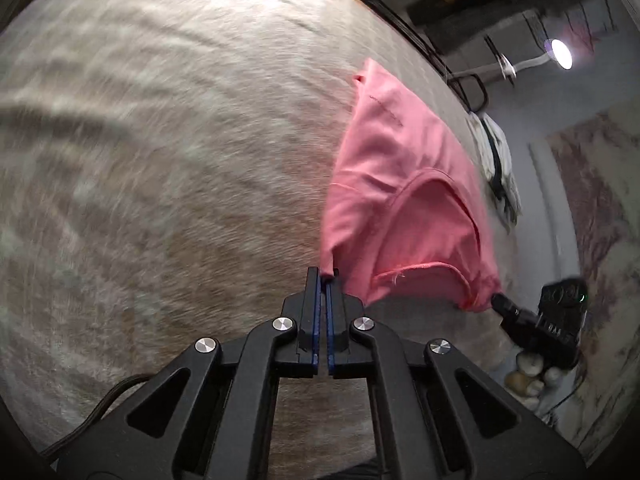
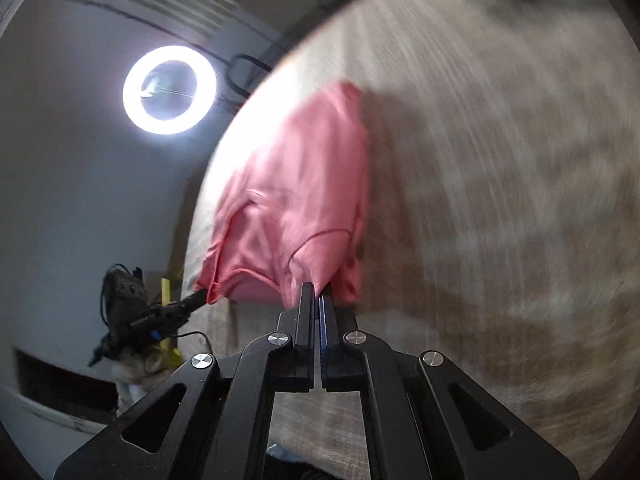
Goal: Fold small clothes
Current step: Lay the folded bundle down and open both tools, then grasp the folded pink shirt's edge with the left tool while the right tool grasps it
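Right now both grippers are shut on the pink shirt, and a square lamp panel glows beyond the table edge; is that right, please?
Not quite: the lamp is a round ring, as the right wrist view shows. Left gripper and right gripper are indeed both shut on the pink shirt.

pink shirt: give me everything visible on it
The pink shirt is a small garment of soft, thin-looking knit with a curved neckline seam and a slightly frayed edge. It hangs stretched between both tools: the left tool is shut on one corner, the right tool on another. Its upper part sags over the beige, fuzzy cloth-covered surface; whether the far end rests on it is unclear. The pictures are motion-blurred.
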`<state>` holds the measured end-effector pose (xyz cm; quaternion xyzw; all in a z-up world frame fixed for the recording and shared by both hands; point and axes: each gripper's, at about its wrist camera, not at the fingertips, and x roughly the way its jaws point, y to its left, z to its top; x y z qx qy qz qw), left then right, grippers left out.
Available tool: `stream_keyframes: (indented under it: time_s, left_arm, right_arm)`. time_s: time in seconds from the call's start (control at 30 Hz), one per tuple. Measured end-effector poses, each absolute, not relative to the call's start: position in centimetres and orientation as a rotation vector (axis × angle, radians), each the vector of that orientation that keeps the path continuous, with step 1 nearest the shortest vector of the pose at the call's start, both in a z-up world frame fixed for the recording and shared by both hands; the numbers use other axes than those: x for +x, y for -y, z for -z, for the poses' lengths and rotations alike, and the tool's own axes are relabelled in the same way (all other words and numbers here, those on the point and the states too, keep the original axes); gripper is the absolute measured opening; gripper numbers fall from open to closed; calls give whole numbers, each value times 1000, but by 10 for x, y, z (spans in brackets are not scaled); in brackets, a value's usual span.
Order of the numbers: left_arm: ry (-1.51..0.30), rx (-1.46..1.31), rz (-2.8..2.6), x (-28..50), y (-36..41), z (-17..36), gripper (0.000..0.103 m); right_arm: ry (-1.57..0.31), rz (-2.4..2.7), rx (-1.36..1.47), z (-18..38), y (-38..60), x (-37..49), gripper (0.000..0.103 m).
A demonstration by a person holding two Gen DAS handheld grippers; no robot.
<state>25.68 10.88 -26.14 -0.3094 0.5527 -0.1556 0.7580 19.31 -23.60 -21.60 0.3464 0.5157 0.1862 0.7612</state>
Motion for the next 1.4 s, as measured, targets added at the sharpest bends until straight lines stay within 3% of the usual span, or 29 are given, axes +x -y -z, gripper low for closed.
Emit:
stream_keyframes:
  time_s: [0.13, 0.4, 0.6, 0.77, 0.97, 1.07, 1.2, 1.23, 1.3, 1.33, 1.37, 1.4]
  left_arm:
    - [-1123, -656, 353, 252, -117, 234, 0]
    - [-1080, -364, 295, 245, -94, 208, 0]
    - [-993, -336, 355, 274, -61, 183, 0]
    - [-996, -312, 393, 307, -22, 195, 0]
    - [-1116, -215, 357, 323, -2, 248, 0]
    - [-1091, -232, 382, 317, -14, 249, 0]
    - [-1085, -278, 395, 316, -33, 232, 0]
    - [-1060, -294, 398, 317, -39, 223, 2]
    - [-1020, -319, 386, 325, -51, 211, 19]
    - [-1010, -334, 376, 331, -55, 208, 39]
    - [-997, -365, 357, 340, -63, 206, 46]
    - [-994, -395, 344, 346, -68, 206, 46]
  right_arm:
    - [-1066, -438, 797, 204, 238, 191, 1]
    - [-1186, -357, 450, 181, 220, 198, 3]
    - [-986, -397, 419, 148, 227, 218, 3]
    - [-931, -473, 325, 142, 187, 255, 3]
    - [-980, -460, 109, 178, 139, 272, 3]
    - [-1066, -454, 81, 206, 137, 273, 3]
    - [-1076, -516, 133, 199, 149, 267, 4]
    - [-1068, -537, 155, 193, 154, 265, 8]
    - [-1022, -555, 201, 181, 171, 265, 27]
    - [-1004, -551, 224, 176, 180, 265, 43]
    - [-974, -538, 266, 170, 193, 267, 46]
    - [-963, -523, 295, 169, 201, 270, 46]
